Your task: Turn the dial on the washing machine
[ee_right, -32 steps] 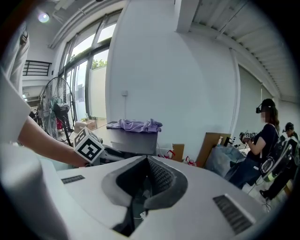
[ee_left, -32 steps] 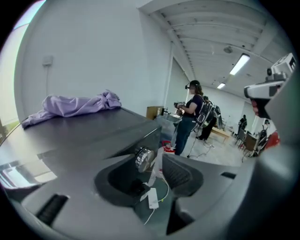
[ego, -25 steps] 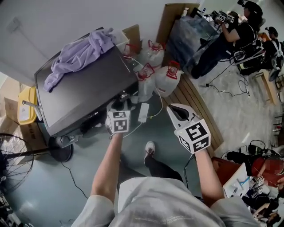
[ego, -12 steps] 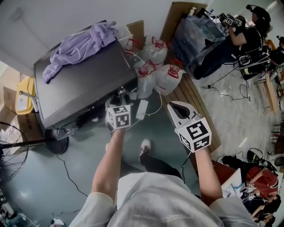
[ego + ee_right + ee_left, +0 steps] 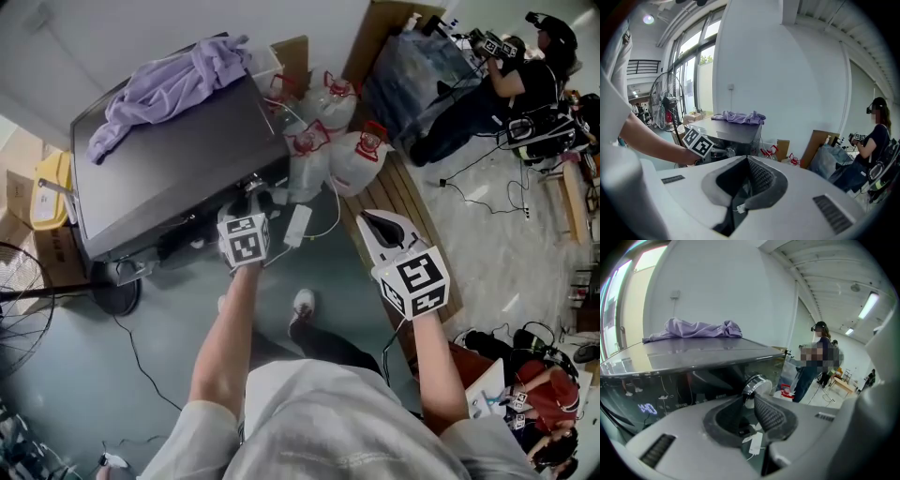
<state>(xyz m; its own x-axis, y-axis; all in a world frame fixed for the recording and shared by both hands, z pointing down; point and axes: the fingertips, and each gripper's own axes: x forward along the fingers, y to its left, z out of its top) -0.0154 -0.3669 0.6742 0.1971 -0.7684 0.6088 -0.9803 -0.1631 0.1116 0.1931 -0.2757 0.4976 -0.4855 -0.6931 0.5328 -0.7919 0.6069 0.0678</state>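
Note:
The dark grey washing machine (image 5: 169,178) stands at the upper left with a lilac cloth (image 5: 159,89) on its lid. Its chrome dial (image 5: 757,384) sticks out of the front panel. My left gripper (image 5: 751,397) is up against that panel, its jaws closing, with the dial at its fingertips; no firm press shows. In the head view the left gripper (image 5: 251,208) meets the machine's front edge. My right gripper (image 5: 367,220) hangs to the right, away from the machine, shut and empty. The right gripper view shows the washing machine (image 5: 736,129) and the left gripper's marker cube (image 5: 698,142).
Tied plastic bags (image 5: 352,159) and a white power strip (image 5: 302,225) lie right of the machine. A wooden pallet (image 5: 412,216) runs along the right. A fan (image 5: 19,309) and a yellow container (image 5: 42,192) are at the left. Another person (image 5: 506,84) sits at the back right.
The left gripper has edged up and in against the machine's front panel. The right gripper has stayed almost where it was.

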